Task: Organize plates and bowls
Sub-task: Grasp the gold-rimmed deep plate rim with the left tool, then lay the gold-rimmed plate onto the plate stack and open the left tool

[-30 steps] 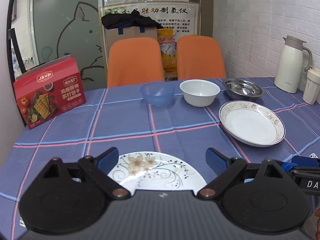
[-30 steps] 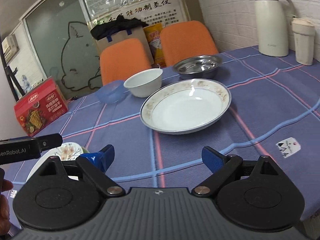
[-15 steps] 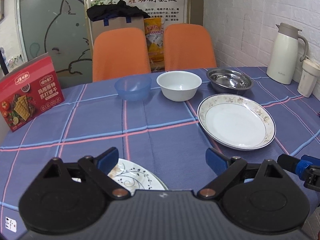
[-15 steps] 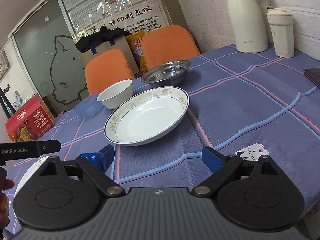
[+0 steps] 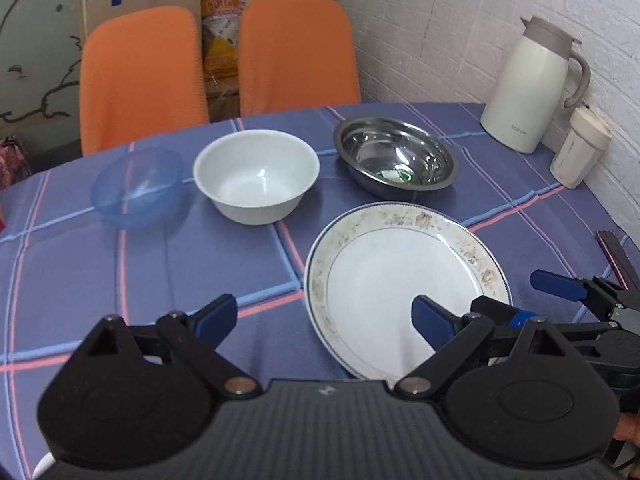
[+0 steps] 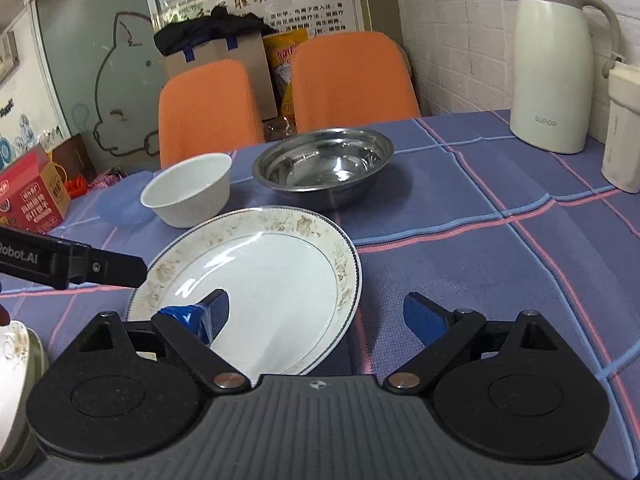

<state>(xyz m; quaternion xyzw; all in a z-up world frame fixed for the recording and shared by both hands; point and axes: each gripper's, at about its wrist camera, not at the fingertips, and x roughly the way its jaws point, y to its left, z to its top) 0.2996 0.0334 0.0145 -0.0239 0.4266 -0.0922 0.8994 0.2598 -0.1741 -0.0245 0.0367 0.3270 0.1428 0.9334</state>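
Note:
A wide white plate with a faded flower rim [image 5: 400, 276] [image 6: 256, 276] lies on the blue checked cloth right in front of both grippers. My left gripper [image 5: 324, 318] is open, with its right finger over the plate's near-left part and its left finger over bare cloth. My right gripper [image 6: 320, 316] is open too, with its left finger above the plate and its right finger outside the rim. Behind the plate stand a blue plastic bowl [image 5: 136, 186], a white bowl [image 5: 256, 176] [image 6: 188, 190] and a steel bowl [image 5: 396, 158] [image 6: 324, 168]. A floral plate [image 6: 12, 352] shows at the lower left edge.
A cream thermos [image 5: 532, 84] [image 6: 552, 60] and a lidded cup [image 5: 580, 148] stand at the right by the brick wall. A red cracker box [image 6: 28, 200] sits far left. Two orange chairs [image 5: 296, 48] stand behind the table. A dark flat object [image 5: 612, 248] lies near the right edge.
Both grippers have moved forward and to the right, up to the flower-rimmed plate. The floral plate has dropped out of the left wrist view. Both stay open.

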